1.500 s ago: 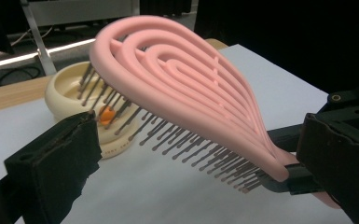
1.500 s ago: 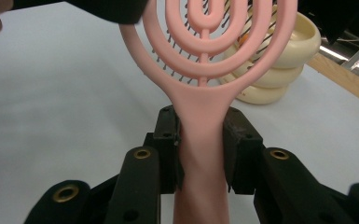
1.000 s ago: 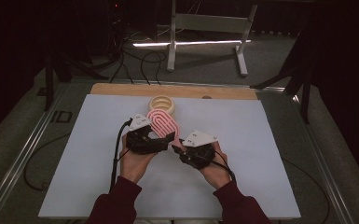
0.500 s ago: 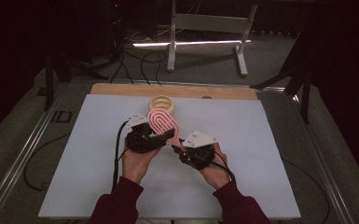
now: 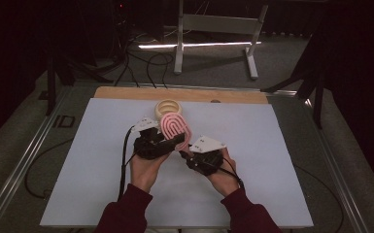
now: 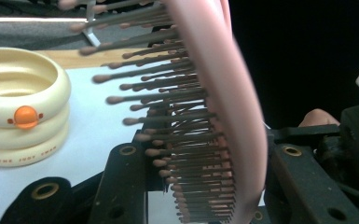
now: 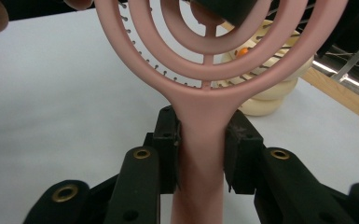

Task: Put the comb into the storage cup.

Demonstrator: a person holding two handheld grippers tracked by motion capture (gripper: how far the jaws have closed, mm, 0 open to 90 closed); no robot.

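Closing is the one change from the earlier high views: the left tongs (image 5: 171,141), which stood wider around the head of the pink hairbrush (image 5: 176,127), have just drawn in on it, and in the left gripper view one jaw sits among the bristles (image 6: 168,116) while the other stands behind the smooth pink back. Both hands stay where they were, and the brush stays lifted off the bench (image 5: 272,194), over its middle and a little toward the far edge, just in front of the cream stack of rings (image 5: 168,107) that stands near the wooden strip there. The right tongs (image 7: 203,154) are narrowed on the brush handle (image 7: 200,140), their pads pressed against both sides just below the neck where the concentric loops of the head begin. I judge the brush to be light, hard plastic: the handle is stiff and glossy, so it could slide or twist between the pads if the squeeze is slack, and the neck gives the surest hold. The open, looped head looks thinner and may flex a little; the bristles bend and give no firm seat, so a grip there is likely to feel springy and is best kept gentle.
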